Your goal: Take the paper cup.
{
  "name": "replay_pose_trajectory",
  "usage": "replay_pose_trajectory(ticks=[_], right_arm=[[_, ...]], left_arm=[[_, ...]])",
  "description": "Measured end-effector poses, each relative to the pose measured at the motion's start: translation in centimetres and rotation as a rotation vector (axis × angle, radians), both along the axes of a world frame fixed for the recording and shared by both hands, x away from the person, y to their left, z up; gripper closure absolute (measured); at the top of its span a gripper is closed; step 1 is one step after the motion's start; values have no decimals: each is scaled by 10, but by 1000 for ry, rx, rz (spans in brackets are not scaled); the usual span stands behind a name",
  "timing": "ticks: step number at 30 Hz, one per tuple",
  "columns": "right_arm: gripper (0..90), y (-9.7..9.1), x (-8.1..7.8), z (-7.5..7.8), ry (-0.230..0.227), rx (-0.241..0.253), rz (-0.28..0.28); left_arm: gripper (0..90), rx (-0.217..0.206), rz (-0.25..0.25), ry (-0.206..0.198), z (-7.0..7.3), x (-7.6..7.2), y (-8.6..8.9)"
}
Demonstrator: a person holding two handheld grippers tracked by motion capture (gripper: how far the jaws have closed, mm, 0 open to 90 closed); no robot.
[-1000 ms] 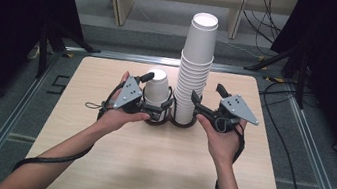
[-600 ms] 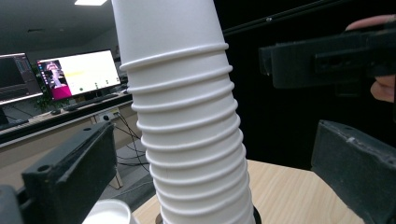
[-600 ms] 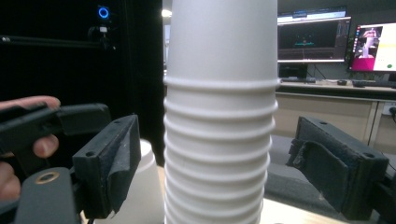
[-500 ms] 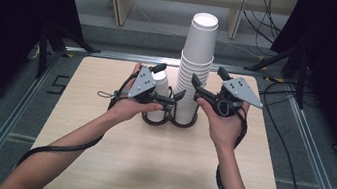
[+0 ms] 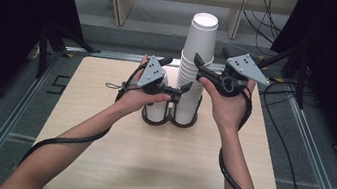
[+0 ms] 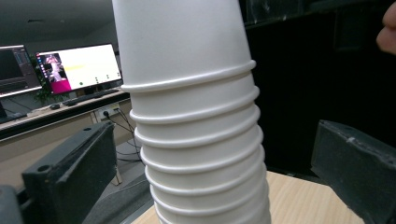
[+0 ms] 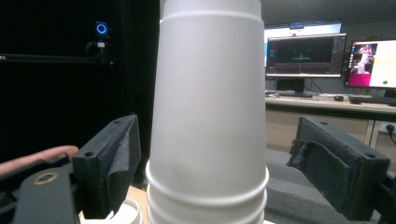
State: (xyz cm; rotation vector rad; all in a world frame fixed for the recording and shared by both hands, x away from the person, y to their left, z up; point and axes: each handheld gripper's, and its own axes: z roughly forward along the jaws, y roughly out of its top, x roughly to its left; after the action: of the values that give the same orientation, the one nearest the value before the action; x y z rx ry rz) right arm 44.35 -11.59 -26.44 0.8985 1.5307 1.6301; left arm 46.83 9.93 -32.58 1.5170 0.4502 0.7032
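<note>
From the high view, a tall stack of white paper cups [image 5: 194, 73] stands upright in the right ring of a dark two-ring holder [image 5: 168, 120] on the light wooden surface [image 5: 161, 164]. A single white paper cup [image 5: 157, 107] sits in the left ring, just beside the stack. The left hand-held gripper [image 5: 185, 88] reaches in from the left at the lower half of the stack, its jaw tips right at the cups. The right hand-held gripper [image 5: 200, 61] comes from the right, higher up, near where the top cup emerges from the rims below it.

In the left gripper view, the stack [image 6: 201, 140] rises between the two black jaws, its stepped rims filling the middle. A clear gap shows on either side, so the left hand-held gripper [image 6: 205, 182] is open around the stack without touching it. A lit computer monitor [image 6: 79, 67] stands on a desk far behind.

In the right gripper view, the smooth wall of the top cup [image 7: 210, 107] stands between the jaws, with rims just below. The right hand-held gripper [image 7: 212, 163] has just been opening; its pads stand apart from the cup on both sides. The single cup's rim [image 7: 126, 212] shows at the lower left.
</note>
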Motion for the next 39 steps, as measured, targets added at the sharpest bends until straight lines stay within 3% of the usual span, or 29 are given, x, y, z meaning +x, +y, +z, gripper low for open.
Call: replay_pose_trajectory(ticks=[5,14,29,39], right_arm=[[150,9,9,8,25,5,20],[149,18,26,17,42,-17,1],[148,23,33,24,40,-44,-9],[144,27,40,27,57,-45,4]], left_arm=[[0,-8,8,23,3,8,-4],[5,-9,14,44,3,17,-10],[5,-6,21,42,8,22,-15],[17,-22,24,65,6,27,-19]])
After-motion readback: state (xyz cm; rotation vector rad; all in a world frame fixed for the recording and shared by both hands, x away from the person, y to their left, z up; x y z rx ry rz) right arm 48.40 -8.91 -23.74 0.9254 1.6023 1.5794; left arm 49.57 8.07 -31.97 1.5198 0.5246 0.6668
